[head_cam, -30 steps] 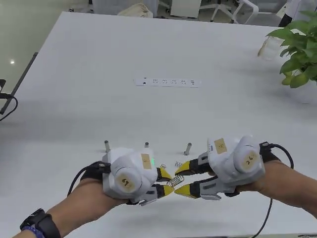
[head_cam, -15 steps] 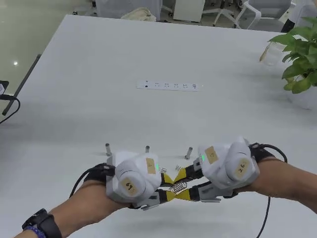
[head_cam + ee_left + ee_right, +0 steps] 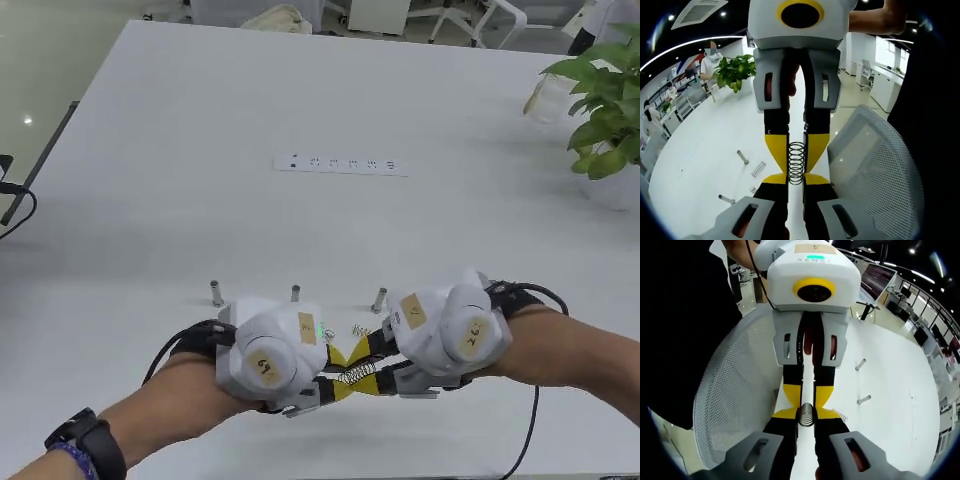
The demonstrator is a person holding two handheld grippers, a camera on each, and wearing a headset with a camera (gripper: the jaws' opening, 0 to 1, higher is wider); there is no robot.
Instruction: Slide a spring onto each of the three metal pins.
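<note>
The right gripper (image 3: 806, 416), whose yellow-tipped jaws were standing apart around the small coiled steel spring (image 3: 796, 162) a second ago, is now closing in on it, so both tools are gripping the same coil nose to nose. In the left gripper view the spring is lying along the line of the two tools, its lower end sitting between the left gripper (image 3: 795, 180) jaws, which are pressing together on it, while the right gripper's yellow pads are flanking its upper length and pinching its sides. The right gripper view is looking down the coil end-on, with that gripper's own jaws clamping it from either side. In the head view the pair is hanging low over the near edge of the white tabletop (image 3: 300, 100), the spring being held clear of the surface between the tips. The three short upright metal pins (image 3: 295, 293) are standing bare in a row just beyond the grippers, and the loose spare springs (image 3: 358, 330) are lying near the rightmost pin. This is reading as a handover or regrip, probably to get the coil's open end facing a pin; no spring is seated on any pin yet, so the task is looking barely begun.
</note>
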